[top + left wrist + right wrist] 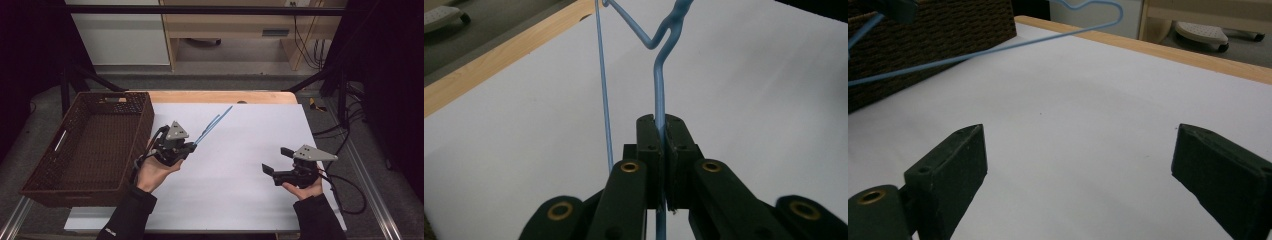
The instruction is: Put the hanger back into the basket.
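A: Between the left gripper's (663, 150) jaws: one blue wire hanger (659, 85). The pads are closed flat against a single wire run, which passes straight up through them in the left gripper view. Above the jaw tips the wire kinks and twists; a second, thinner run of the same hanger climbs just to the left of the jaws, free of them.

B: From the high view the same gripper (186, 148) sits in the person's left hand (152, 172), and the hanger (214, 125) sticks out beyond the jaw tips, slanting up and away over the white sheet (240, 195). Whether it is clear of the sheet I cannot tell.

A: Right gripper (1079, 165): jaws spread wide, nothing between them but bare white sheet (1073, 115). In the right gripper view the hanger (998, 49) crosses well ahead of the jaw tips, its curved end up and to the right of centre.

B: In the high view the right gripper (276, 160) stands well apart from the hanger, open side toward it, held in the right hand (305, 189).

A: Brown wicker basket (87, 145): just beside the left gripper, on the side behind its jaws. In the right gripper view the basket (948, 25) lies ahead and left of the jaws. Its visible interior holds nothing I can make out.
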Available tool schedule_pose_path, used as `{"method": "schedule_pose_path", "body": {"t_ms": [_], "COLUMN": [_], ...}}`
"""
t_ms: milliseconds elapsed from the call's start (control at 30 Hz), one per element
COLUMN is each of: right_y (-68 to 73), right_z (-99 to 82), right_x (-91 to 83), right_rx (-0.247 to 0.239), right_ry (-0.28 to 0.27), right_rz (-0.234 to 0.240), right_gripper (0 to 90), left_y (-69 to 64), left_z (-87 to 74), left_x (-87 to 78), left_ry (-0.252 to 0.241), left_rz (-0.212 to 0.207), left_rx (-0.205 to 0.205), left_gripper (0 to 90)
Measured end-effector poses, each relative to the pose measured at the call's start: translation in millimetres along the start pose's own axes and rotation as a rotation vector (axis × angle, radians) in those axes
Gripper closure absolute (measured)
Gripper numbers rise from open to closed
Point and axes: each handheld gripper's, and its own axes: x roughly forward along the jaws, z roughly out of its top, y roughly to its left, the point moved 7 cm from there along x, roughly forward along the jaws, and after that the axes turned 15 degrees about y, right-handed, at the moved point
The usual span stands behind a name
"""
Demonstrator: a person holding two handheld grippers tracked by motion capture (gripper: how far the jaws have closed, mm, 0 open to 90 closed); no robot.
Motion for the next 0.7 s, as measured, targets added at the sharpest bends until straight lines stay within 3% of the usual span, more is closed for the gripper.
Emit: {"method": "schedule_pose_path", "body": {"t_ms": [333,533,700], "right_y": [-2.0,-2.8,-4.6], "right_z": [-7.5,-9.4,-11.6], "right_x": [-3.1,-6.4,-7.4], "right_rx": [0.006,0.01,0.012], "right_ry": [0.023,0.023,0.03], "right_rz": [-0.007,-0.01,-0.017], "right_gripper": [5.6,5.4,5.1], "left_y": [11.3,25.7,39.9], "left_z": [3.2,5.3,3.7], "left_x": [-32.0,-54.5,-71.6], "left_ry": [-0.026,-0.064,-0.064], "left_rz": [-0.017,-0.037,-0.014], "left_rx": [0.008,0.007,-0.001], "left_gripper": [87.4,87.3,87.3]}}
